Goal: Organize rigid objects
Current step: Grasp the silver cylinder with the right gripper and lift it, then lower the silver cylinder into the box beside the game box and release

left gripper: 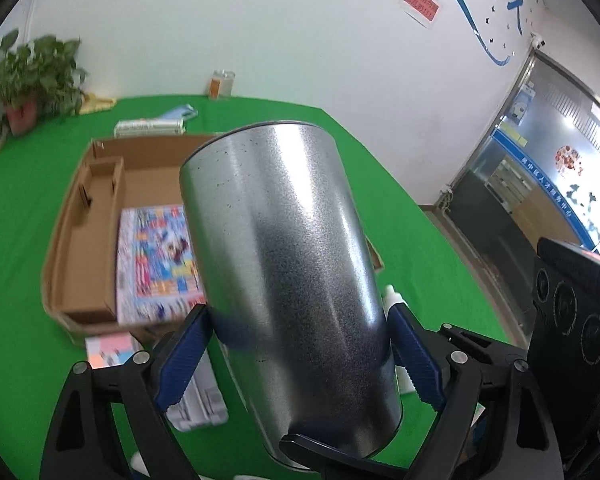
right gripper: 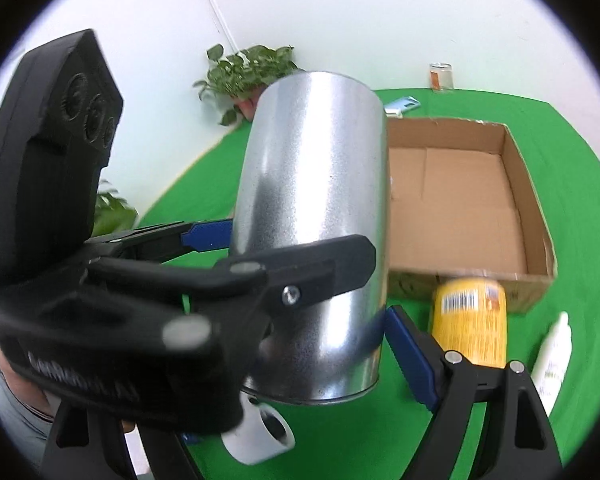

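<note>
Left gripper (left gripper: 300, 344) is clamped on a silver metal tumbler (left gripper: 288, 264), one blue pad (left gripper: 184, 356) on each flank near its base, so the cup stands tilted toward 11 o'clock, lifted off the green tablecloth (left gripper: 20, 216). Gripping low looks deliberate: it leaves the upper body free for lowering into the cardboard box (left gripper: 80, 208) at 10 o'clock, where a colourful printed sheet (left gripper: 156, 256) already lies.

From the right wrist view, the right gripper (right gripper: 300, 364) sits close behind the same tumbler (right gripper: 312, 208). Its blue finger (right gripper: 412, 356) at 5 o'clock lies just beside the tumbler's lower edge; the other finger is hidden by the left tool, so I cannot tell whether it grips or merely steadies. A yellow can (right gripper: 470, 320) stands against the box's near wall at 4 o'clock, a white bottle (right gripper: 554, 356) farther right, probably awaiting sorting.
</note>
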Motion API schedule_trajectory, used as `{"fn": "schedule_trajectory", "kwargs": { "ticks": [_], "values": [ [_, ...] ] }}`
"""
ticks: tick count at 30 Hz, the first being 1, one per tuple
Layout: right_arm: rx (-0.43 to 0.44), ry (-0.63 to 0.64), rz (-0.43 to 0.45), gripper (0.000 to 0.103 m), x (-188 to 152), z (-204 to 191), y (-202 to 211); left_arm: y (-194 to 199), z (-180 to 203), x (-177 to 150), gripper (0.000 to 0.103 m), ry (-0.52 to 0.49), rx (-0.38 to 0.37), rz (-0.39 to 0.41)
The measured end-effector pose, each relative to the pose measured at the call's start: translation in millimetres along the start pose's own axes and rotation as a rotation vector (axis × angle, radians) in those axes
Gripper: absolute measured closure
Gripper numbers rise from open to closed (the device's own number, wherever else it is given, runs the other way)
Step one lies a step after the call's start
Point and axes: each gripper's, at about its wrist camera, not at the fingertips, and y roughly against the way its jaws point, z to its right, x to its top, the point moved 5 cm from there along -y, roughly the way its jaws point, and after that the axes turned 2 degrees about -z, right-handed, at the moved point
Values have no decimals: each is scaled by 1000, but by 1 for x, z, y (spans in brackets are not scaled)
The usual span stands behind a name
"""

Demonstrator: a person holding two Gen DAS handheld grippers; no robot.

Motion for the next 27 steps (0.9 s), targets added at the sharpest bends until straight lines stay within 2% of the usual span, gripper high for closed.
{"fn": "schedule_trajectory", "kwargs": {
  "ticks": [5, 11, 16, 22, 27],
  "values": [
    [20, -3, 2, 20, 29, 9, 2, 1, 19, 44, 16, -31, 28, 4],
    [9, 13, -3, 20, 61, 19, 8, 4, 24, 92, 16, -37, 19, 17],
    [-15, 13, -21, 20, 76, 27, 8, -8, 30, 127, 16, -53, -3, -13],
    [-37, -21, -49, 20, 80, 39, 0, -39, 25, 145, 16, -51, -30, -55],
    [-25, -67, -110, 20, 79, 54, -22, -82, 10, 143, 16, -31, -31, -121]
  ]
}}
